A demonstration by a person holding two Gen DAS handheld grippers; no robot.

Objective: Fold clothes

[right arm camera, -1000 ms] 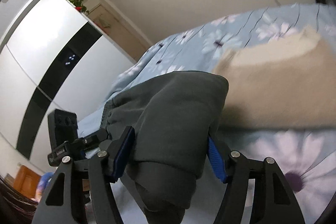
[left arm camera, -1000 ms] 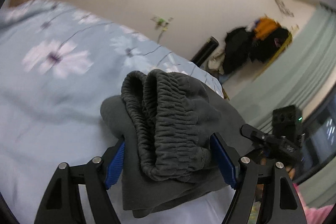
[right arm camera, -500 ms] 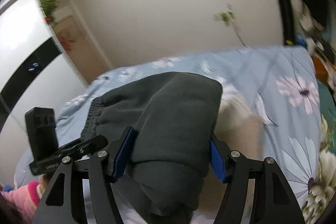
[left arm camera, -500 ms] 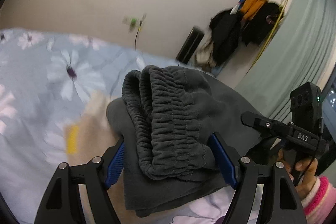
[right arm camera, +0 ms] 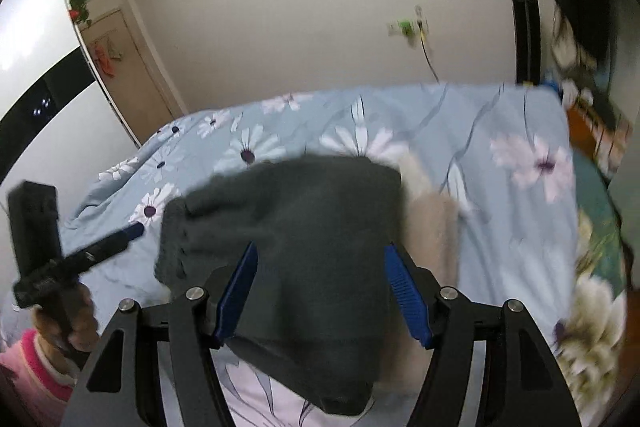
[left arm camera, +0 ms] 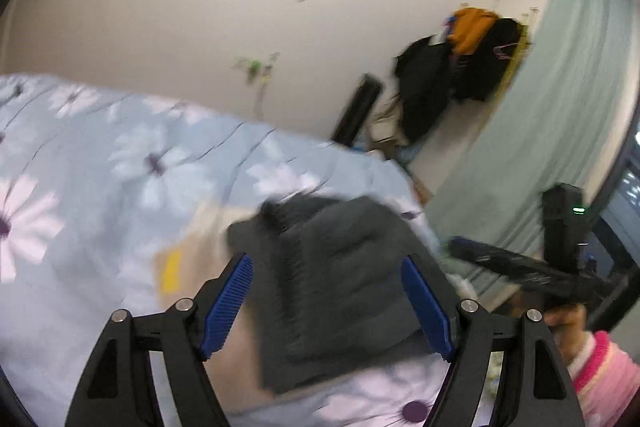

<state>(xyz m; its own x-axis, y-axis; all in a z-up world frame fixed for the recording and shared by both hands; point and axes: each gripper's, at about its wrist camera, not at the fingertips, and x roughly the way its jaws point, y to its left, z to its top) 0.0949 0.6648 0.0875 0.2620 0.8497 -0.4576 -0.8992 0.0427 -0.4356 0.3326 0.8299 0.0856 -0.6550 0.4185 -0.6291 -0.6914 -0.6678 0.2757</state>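
The folded dark grey knit garment with a ribbed elastic waistband (left arm camera: pixel 340 275) sits between both claws above the pale blue flower-printed bed cover (left arm camera: pixel 120 163). The left claw (left arm camera: pixel 326 303) grips its waistband end; the right claw (right arm camera: pixel 320 287) grips the plain end. A beige folded garment (right arm camera: pixel 430 223) lies just beneath. Judgement: lower both ends level, squarely onto that pile, before releasing.

A pale blue, flower-printed quilt (right arm camera: pixel 500 195) covers the bed beneath a plain cream wall (right arm camera: pixel 304 7); dark coats (left arm camera: pixel 440 83) hang beside a pale green curtain (left arm camera: pixel 560 115).
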